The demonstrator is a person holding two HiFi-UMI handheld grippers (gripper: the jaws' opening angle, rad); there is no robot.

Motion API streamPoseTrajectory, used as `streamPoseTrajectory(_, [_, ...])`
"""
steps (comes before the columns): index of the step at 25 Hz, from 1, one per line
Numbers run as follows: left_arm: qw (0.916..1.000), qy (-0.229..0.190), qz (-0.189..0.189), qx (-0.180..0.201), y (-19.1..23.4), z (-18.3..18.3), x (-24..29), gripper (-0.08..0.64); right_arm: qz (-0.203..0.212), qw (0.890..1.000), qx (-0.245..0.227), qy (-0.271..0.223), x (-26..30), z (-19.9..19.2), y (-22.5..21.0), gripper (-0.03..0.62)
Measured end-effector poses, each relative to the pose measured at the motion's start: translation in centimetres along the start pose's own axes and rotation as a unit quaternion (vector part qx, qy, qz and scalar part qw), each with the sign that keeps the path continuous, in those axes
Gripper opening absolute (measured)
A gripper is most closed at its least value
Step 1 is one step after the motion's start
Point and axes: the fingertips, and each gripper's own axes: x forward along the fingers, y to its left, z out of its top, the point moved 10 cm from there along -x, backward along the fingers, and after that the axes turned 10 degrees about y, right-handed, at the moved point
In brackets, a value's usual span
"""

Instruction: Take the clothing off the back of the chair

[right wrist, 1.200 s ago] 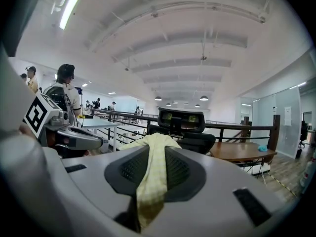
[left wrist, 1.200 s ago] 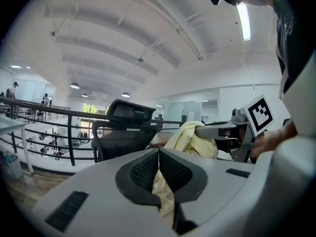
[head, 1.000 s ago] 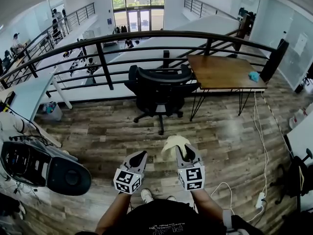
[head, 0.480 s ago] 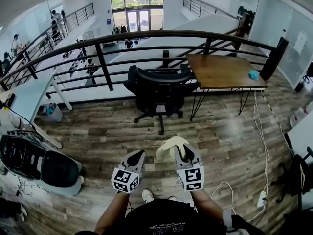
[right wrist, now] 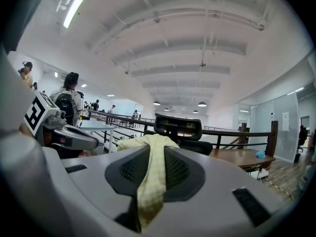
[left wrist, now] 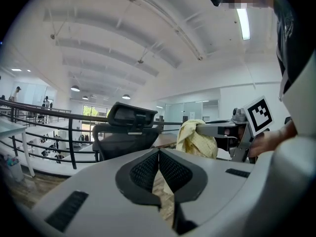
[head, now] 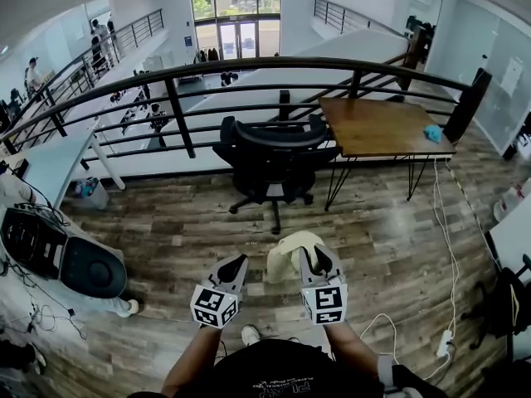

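Yellow cloth (head: pixel 289 251), well apart from the chair (head: pixel 274 160), hangs pinched in the right gripper (head: pixel 318 259), whose jaws have just closed tighter. The left gripper (head: pixel 235 265) is closed and empty. Only a thin fold is caught, so it may slip to the floor (head: pixel 166 222).

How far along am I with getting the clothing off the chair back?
Done: the chair back is bare. In hand: the right gripper clamps the yellow garment, its jaws just closing tighter; the left gripper is shut and empty. Left: perhaps only setting it down somewhere.
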Motion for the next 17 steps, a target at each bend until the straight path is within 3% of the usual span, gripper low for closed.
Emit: streamPoseTrajectory(17, [0.9996, -0.002, 0.019, -0.019, 1.3, 0.2, 0.6, 0.012, -0.010, 1.000, -0.001, 0.017, 1.1, -0.4, -1.2, 0.080])
